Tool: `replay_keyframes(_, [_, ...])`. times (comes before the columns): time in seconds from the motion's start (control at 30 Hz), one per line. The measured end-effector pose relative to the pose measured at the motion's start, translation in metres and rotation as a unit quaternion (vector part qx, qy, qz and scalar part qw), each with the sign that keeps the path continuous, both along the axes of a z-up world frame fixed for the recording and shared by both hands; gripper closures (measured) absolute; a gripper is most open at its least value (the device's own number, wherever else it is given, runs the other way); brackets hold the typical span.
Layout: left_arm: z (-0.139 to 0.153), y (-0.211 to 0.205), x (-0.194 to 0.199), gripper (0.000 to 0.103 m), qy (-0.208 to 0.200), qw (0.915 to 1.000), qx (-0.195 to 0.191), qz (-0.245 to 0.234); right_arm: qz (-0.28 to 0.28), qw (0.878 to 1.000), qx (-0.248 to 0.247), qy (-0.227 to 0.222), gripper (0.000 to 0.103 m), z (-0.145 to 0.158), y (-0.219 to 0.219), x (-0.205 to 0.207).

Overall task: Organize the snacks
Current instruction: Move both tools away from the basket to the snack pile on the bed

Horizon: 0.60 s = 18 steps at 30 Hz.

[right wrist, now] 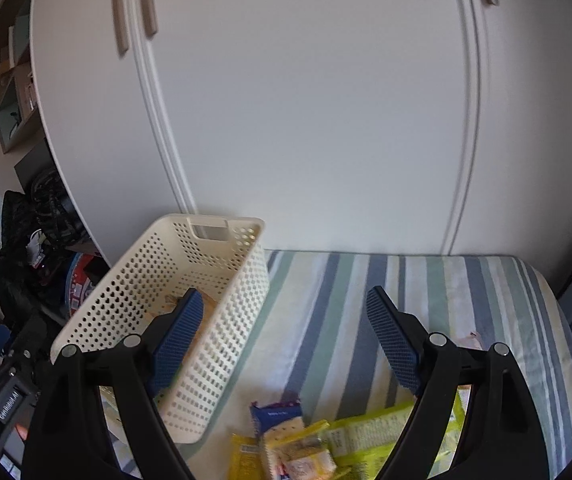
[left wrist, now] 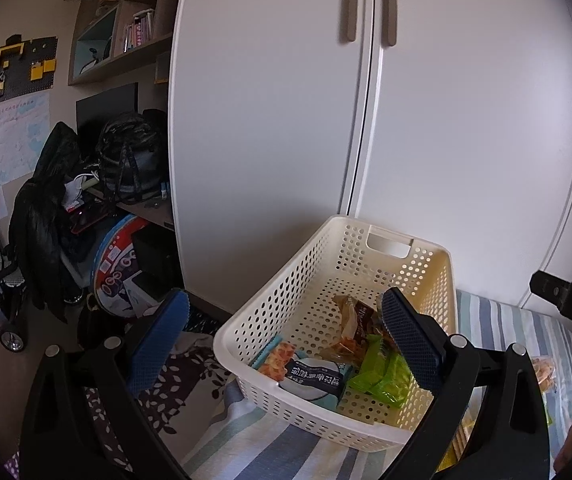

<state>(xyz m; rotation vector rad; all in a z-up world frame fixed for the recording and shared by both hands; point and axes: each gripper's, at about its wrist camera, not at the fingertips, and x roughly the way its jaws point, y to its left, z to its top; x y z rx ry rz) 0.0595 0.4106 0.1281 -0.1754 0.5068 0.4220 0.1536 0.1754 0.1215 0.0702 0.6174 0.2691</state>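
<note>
Right gripper [right wrist: 282, 336]: jaws spread wide, nothing between them, hanging over the striped bedcover [right wrist: 465, 280].
Loose snacks [right wrist: 309, 446]: a heap of yellow, green and blue-and-white packets lies on the bedcover directly under and just ahead of the right gripper, low in its view; they overlap, so no single long axis can be told.
Left gripper [left wrist: 286, 340]: jaws also wide apart and empty, held above the near corner of the basket [left wrist: 325, 248]; its right finger sits over the basket's inside.
Basket: cream, perforated, standing on the bedcover to the left of the loose heap, its long axis running away from the grippers toward the wardrobe [left wrist: 270, 120].
Basket contents: a green packet [left wrist: 381, 376], a blue-and-white packet [left wrist: 313, 376] and a brown wrapper [left wrist: 355, 320] already lie on its floor.
Key relation: the heap is on the right side, so the right gripper is the nearer one; the basket lies to its left.
Likely next move: lower the right gripper onto the top packet, then carry it left over the basket rim.
Far: white wardrobe doors close behind the bed; shelves [left wrist: 126, 20] and bags [left wrist: 126, 160] off to the left.
</note>
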Motion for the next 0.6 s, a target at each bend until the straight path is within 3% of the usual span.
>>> replay_keyframes(0.27, [0.002,-0.009,0.000,0.004,0.000,0.9999,0.009,-0.007,-0.022,1.000,0.000,0.011,0.020,-0.010,-0.028,0.000])
replay_keyframes(0.4, [0.003,-0.016,0.000,0.004,0.003,0.9998,0.014,-0.013,-0.043,0.999,0.002,0.018,0.014,-0.017,-0.051,0.000])
replay_keyframes(0.6, [0.006,-0.024,0.003,0.004,0.006,0.9995,0.015,-0.028,-0.087,0.996,-0.004,0.032,0.014,-0.029,-0.097,0.005])
